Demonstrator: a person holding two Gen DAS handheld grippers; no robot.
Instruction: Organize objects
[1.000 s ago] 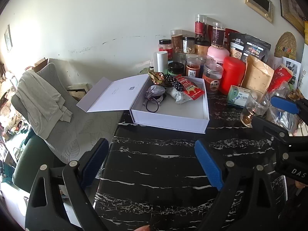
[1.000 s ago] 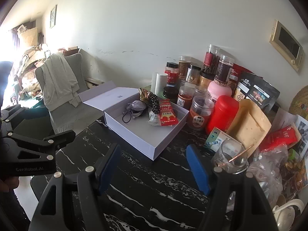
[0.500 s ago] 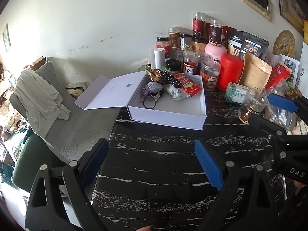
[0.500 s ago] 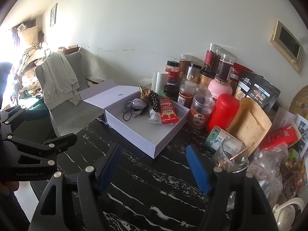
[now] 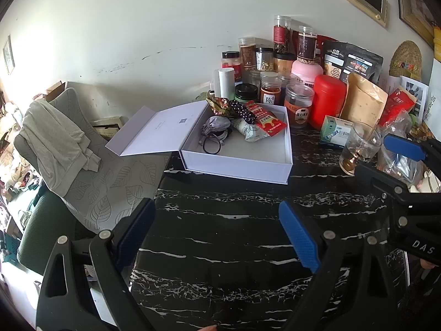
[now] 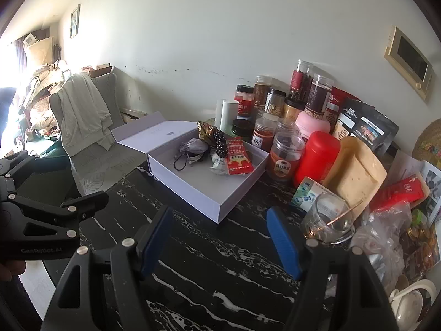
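Both the left gripper (image 5: 216, 231) and right gripper (image 6: 220, 237) hung over the black marble-veined table (image 5: 234, 234) with blue pads apart and nothing between them. At twelve o'clock from them sat the open white cardboard box (image 5: 242, 162), holding a red snack packet (image 5: 266, 118), grey pouch (image 5: 216, 125), black hair ties (image 5: 212, 147) and black beads (image 5: 242, 110). Judging by this, packing looked finished; the lid (image 5: 157, 129), flung out at nine o'clock, remained to close

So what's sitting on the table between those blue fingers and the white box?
Nothing: in both wrist views only bare black marbled table lies between the open fingers and the white box.
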